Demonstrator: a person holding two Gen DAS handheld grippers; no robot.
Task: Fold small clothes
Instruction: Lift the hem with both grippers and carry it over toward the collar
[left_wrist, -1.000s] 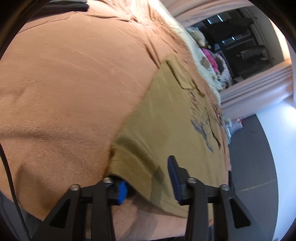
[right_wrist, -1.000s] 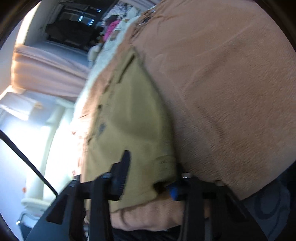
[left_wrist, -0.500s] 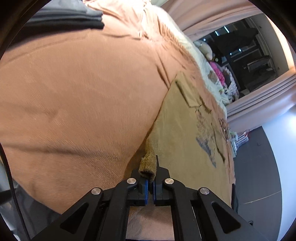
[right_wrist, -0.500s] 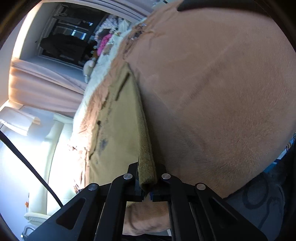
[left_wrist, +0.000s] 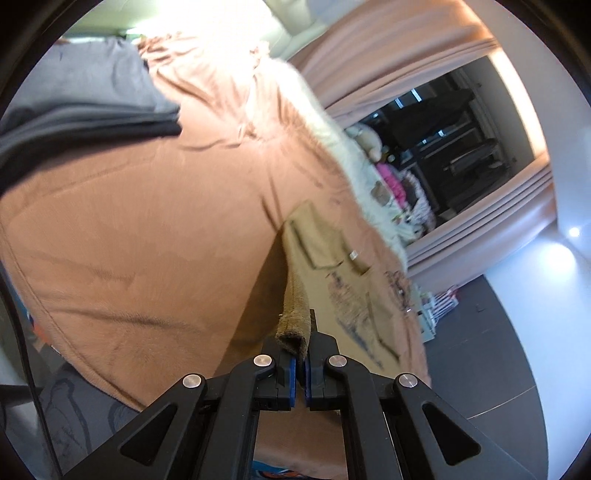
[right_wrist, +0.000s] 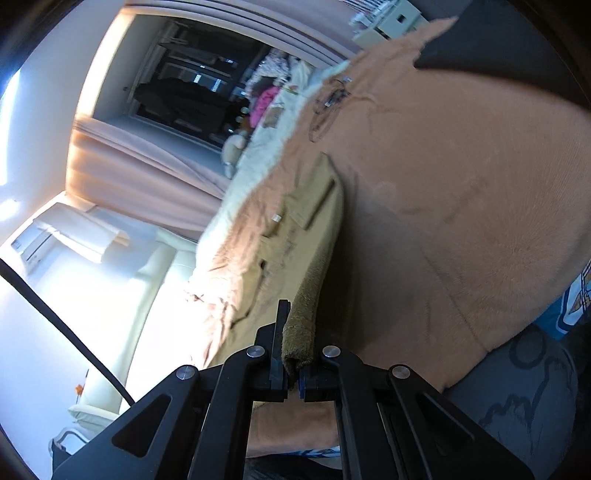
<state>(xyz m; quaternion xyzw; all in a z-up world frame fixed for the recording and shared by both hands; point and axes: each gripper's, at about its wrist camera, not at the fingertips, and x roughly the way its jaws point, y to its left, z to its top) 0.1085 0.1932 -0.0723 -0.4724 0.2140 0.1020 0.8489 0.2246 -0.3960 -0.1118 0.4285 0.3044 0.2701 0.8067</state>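
Both fingers pairs clamped, left gripper (left_wrist: 300, 363) and right gripper (right_wrist: 291, 369) pinching olive shirt (left_wrist: 332, 258) hem corners

My left gripper (left_wrist: 300, 363): matt black plastic arms, bright metal rivets, blue ribbed rubber-like pads. Between them, khaki garment (left_wrist: 295, 317): thick cloth, nappy towelling-like hem, matt, faded print further ahead. My right gripper (right_wrist: 291, 369): same matt black plastic and metal rivets, pads pinching same coarse hem. Under garment, orange-brown blanket (left_wrist: 147, 236): soft brushed cloth, matt, faintly creased. Left of my left fingers, grey folded stack (left_wrist: 85, 99): smooth matt fabric. Far ahead, curtains (left_wrist: 399, 55): pleated cloth. Floor (left_wrist: 491, 354) right of left fingers: dark, smooth, slight sheen.
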